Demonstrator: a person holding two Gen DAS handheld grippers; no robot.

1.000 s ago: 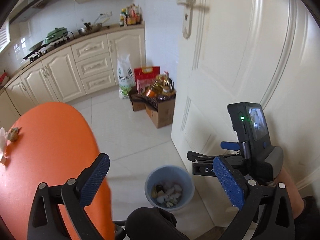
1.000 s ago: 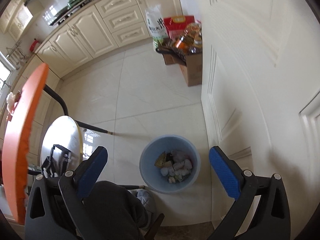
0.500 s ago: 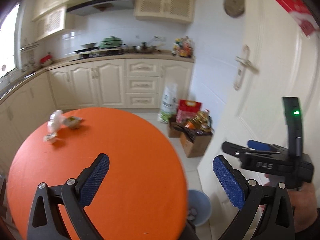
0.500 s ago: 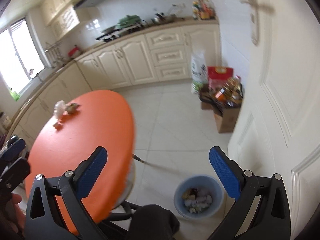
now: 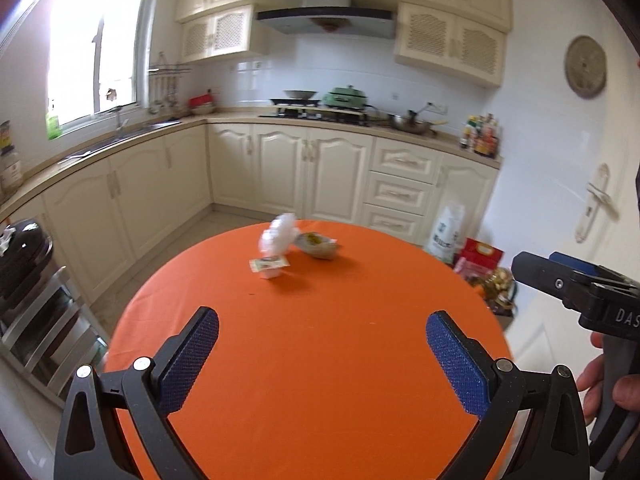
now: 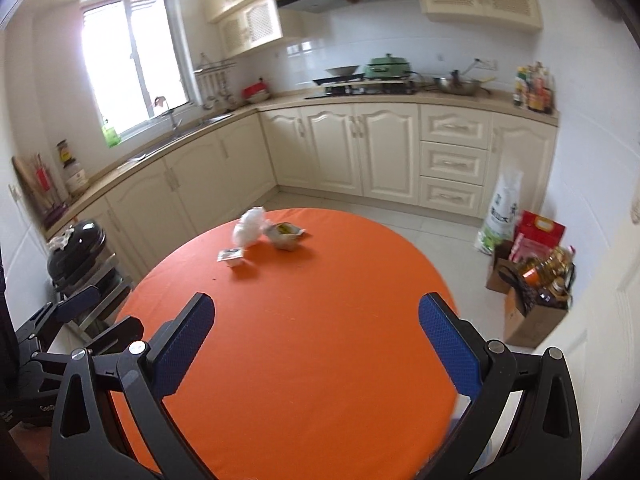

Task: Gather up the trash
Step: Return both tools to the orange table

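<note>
Three bits of trash sit together at the far side of my orange counter (image 5: 320,360): a crumpled white wrapper (image 5: 278,234), a small white cup (image 5: 270,266) near-left of it, and a tan bowl (image 5: 319,245) to its right. My left claw (image 5: 322,360) and right claw (image 6: 316,344) hover spread over the near side, both holding nothing, well apart from the trash.

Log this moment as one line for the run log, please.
left gripper open, empty | right gripper open, empty | both over orange table | crumpled white wrapper, small white cup, food cup uncollected at far edge
</note>
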